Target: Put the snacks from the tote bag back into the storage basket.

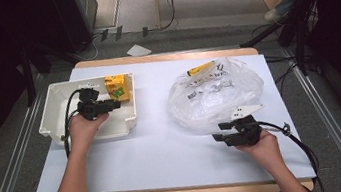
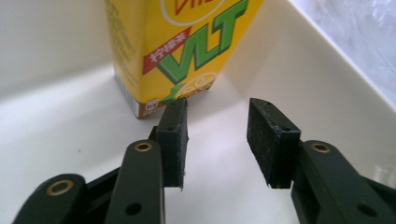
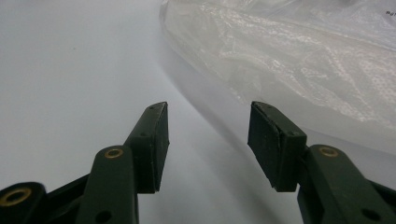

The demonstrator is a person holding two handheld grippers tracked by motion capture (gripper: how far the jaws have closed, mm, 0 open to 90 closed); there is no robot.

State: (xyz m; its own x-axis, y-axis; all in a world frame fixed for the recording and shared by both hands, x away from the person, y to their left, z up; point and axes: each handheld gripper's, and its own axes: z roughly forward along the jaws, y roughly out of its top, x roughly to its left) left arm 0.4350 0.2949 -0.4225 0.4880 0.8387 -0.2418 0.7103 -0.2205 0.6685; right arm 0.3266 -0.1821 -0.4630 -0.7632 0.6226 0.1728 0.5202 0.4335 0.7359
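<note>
Carton (image 2: 180, 51) upright in tub's (image 1: 52, 97) far-right corner, left tool (image 2: 217, 140) open w/ nothing gripped; right tool (image 3: 210, 144) open, empty, by bag (image 3: 299, 60) edge.

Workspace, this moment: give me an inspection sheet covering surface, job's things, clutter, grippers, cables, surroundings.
Surface: white table top with wooden edges, bare in the middle.
Job's things: yellow drink carton standing upright in the white bin, at its far right corner; clear plastic bag on the right, a yellow item showing at its far edge.
Clutter: nothing seen.
Grippers: left gripper open inside the bin, carton just beyond its tips, not touching; right gripper open on the table, beside the bag.
Cables: a black cable trails from each gripper.
Surroundings: grey floor, dark stands, white scrap beyond the table.
</note>
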